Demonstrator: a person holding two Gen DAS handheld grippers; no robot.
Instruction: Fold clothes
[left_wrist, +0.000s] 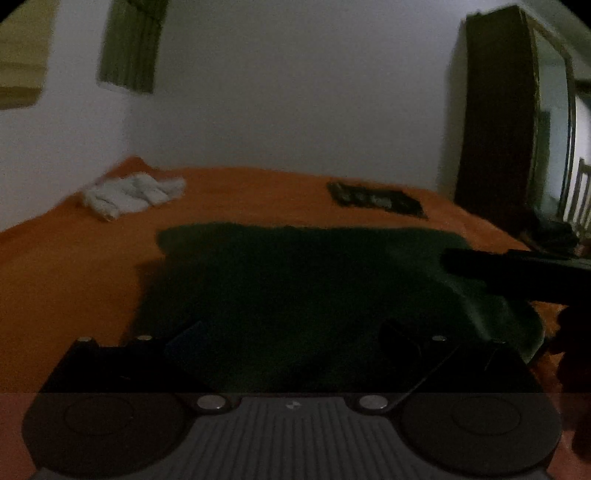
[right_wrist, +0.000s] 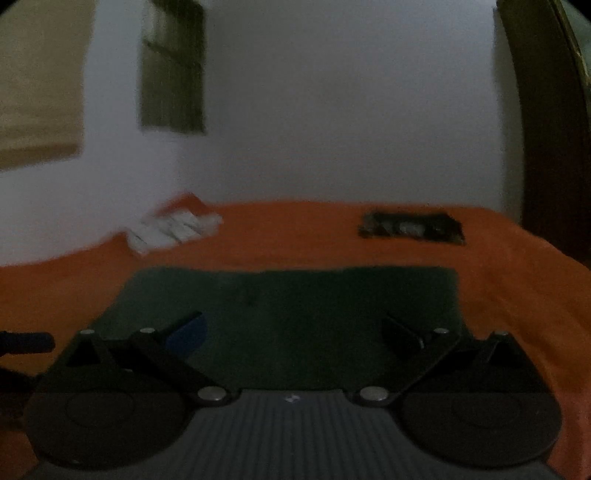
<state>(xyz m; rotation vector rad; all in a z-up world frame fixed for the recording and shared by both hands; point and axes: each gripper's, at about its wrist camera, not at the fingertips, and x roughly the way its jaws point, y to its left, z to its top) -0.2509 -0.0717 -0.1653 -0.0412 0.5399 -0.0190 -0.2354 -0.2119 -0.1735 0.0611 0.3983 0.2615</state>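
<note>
The dark green garment (left_wrist: 295, 288) lies spread flat on the orange bedcover (left_wrist: 66, 280), directly ahead of both tools, its far edge running fairly straight across the bed and its near part passing under the fingers in both wrist views. It looks like soft, thin cloth: light to lift, limp, likely to sag and drag behind any single pinch, and not fragile. Its surface seems matte rather than slick, so a pinch should hold, though blur and dim light hide the weave. The sensible places to take hold are the two near corners or the near hem, one per tool, so the fabric rises evenly and can be carried over toward the far edge.

The left gripper (left_wrist: 295, 332) has its jaws spread wide with nothing between them. The right gripper (right_wrist: 295, 328) is likewise spread wide and holds nothing; it also shows as a dark bar at the right edge of the left wrist view.

Further out, a pale grey folded piece (left_wrist: 129, 194) sits near the far left corner of the bed, and a dark patterned folded piece (left_wrist: 376, 201) lies toward the far right, both well apart from the green garment.
</note>
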